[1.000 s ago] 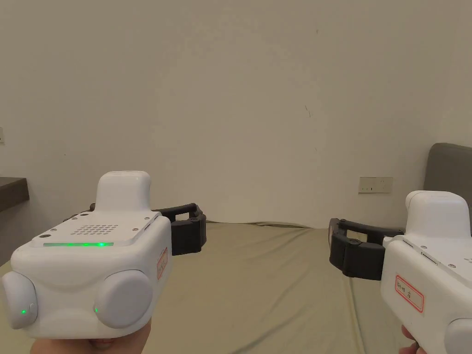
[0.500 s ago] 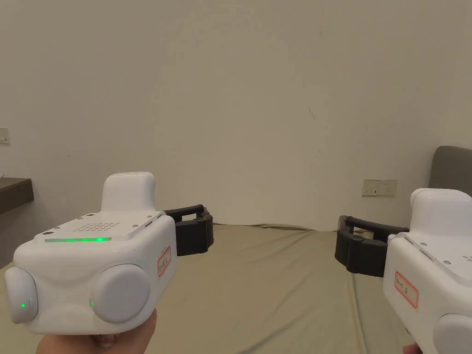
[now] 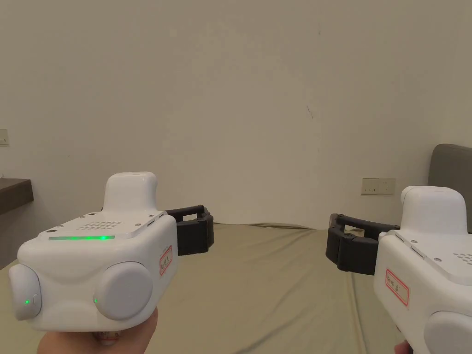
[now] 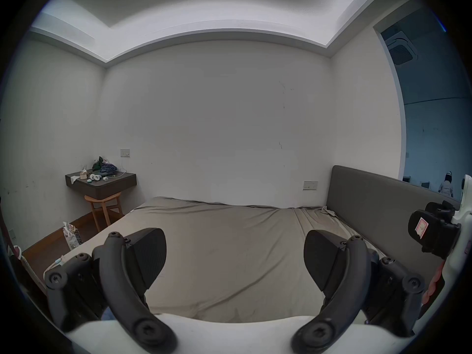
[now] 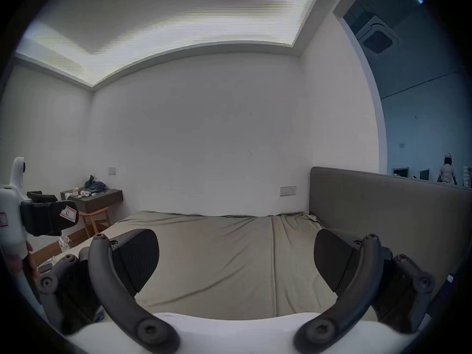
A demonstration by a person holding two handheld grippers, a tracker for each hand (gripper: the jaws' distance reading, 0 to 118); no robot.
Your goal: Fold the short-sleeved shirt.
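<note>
**Shirt out of sight, both grippers held over the bed**

The short-sleeved shirt cannot be placed from these views. The left gripper (image 3: 196, 230) and right gripper (image 3: 343, 244) are held level, well apart, above the olive-grey bed sheet (image 3: 267, 281). Each gripper view shows its 2 jaws spread wide with nothing between them. A grey headboard (image 4: 378, 201) borders the bed, and a cluttered wall shelf (image 4: 101, 182) hangs above a wooden stool (image 4: 103, 206).

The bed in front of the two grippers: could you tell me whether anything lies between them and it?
Nothing visible does. The left gripper and right gripper are both open above the bed sheet, with only air between.
</note>
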